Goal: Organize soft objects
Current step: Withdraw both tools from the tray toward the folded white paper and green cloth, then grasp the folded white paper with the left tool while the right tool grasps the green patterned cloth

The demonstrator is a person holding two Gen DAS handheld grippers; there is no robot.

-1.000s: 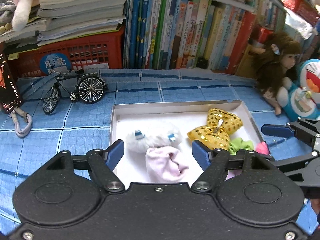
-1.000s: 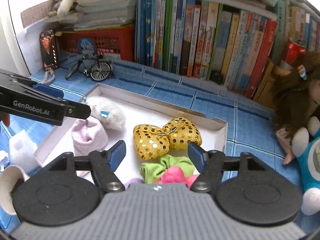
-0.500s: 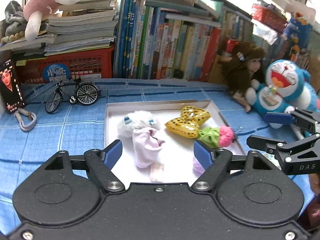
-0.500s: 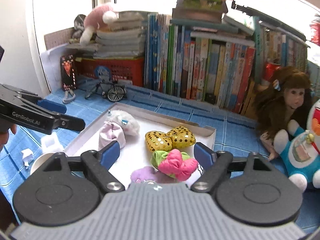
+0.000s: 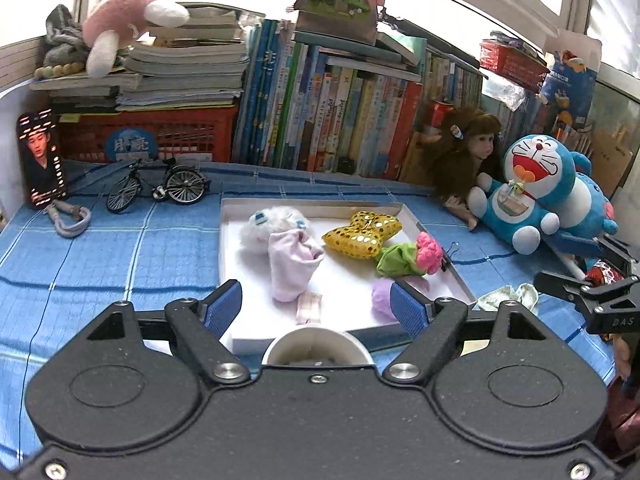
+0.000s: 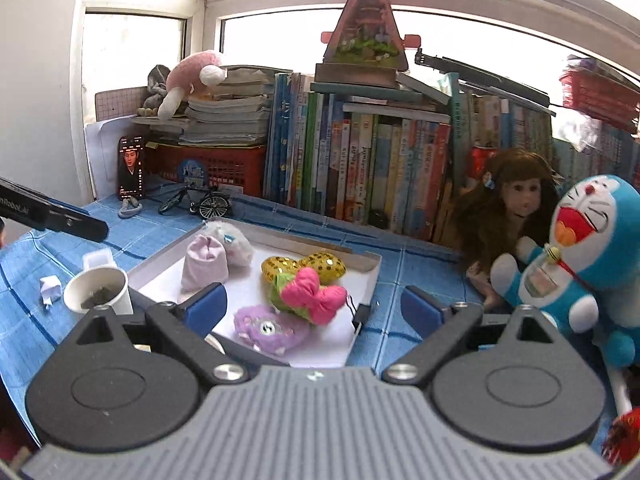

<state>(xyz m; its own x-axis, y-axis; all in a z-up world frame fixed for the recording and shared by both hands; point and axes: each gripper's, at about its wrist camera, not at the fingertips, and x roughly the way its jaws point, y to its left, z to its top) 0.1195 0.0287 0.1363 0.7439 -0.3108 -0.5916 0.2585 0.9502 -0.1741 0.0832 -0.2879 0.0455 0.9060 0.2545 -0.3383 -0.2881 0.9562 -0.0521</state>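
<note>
Right gripper [image 6: 314, 310] jaws apart, empty, lower centre. White tray [image 6: 370, 276] mid-frame holds pink bow [image 6: 316, 294], purple plush [image 6: 266, 328].

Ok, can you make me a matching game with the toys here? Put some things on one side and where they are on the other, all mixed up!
Things:
1. gold sequin bow
2. pink plush
3. paper cup
4. Doraemon plush

Places:
A. on top of the stacked books
B. on the blue cloth, just outside the tray's left side
C. inside the white tray
D. beside the brown-haired doll, right of the tray

Pairs: 1-C, 2-A, 3-B, 4-D
</note>
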